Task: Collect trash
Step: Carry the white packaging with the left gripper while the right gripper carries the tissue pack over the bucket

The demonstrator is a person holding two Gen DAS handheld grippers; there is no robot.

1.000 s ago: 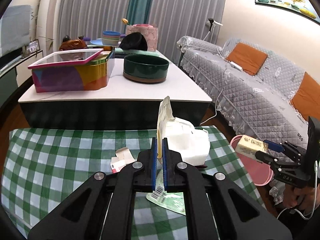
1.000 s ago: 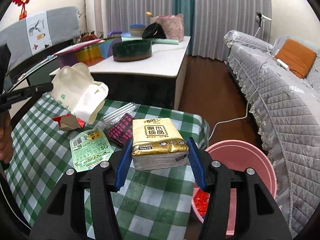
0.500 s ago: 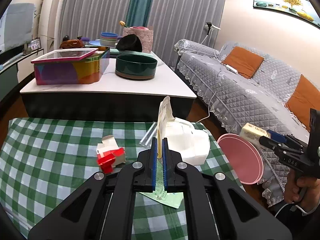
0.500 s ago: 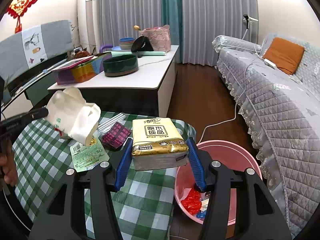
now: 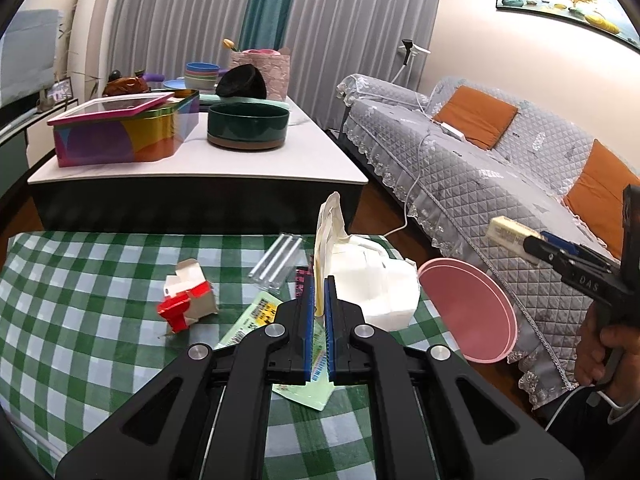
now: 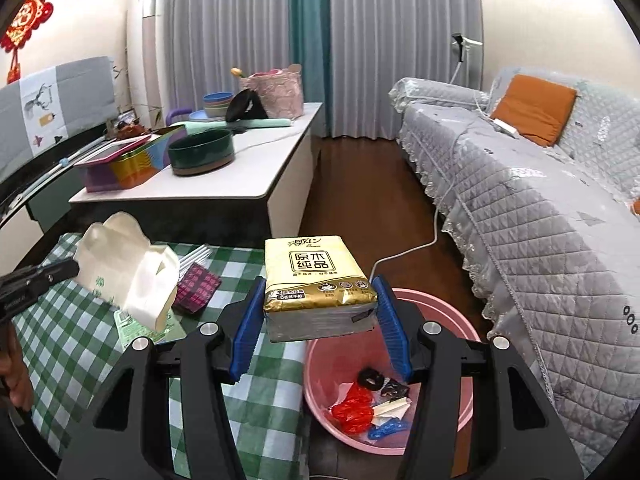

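Observation:
My left gripper (image 5: 319, 304) is shut on the edge of a white paper bag (image 5: 368, 280) and holds it above the green checked table (image 5: 80, 320); the bag also shows in the right wrist view (image 6: 128, 272). My right gripper (image 6: 320, 320) is shut on a gold tissue pack (image 6: 318, 284) and holds it over the near rim of the pink bin (image 6: 436, 316), which has several scraps inside. In the left wrist view the pack (image 5: 506, 232) hangs above the bin (image 5: 468, 312). A torn red and white carton (image 5: 186, 300), a green label wrapper (image 5: 256, 320), a dark pink packet (image 6: 198, 284) and clear straws (image 5: 278, 264) lie on the table.
A white coffee table (image 5: 200, 168) behind holds a colourful tin (image 5: 120, 132), a dark green bowl (image 5: 248, 126) and stacked dishes. A grey quilted sofa (image 6: 540, 200) with orange cushions runs along the right. A white cable (image 6: 404, 252) trails on the wooden floor.
Both grippers have risen and drawn back. The right gripper has carried the tissue pack right, over the bin's rim. The bag has lifted clear of the table, uncovering the carton and straws.

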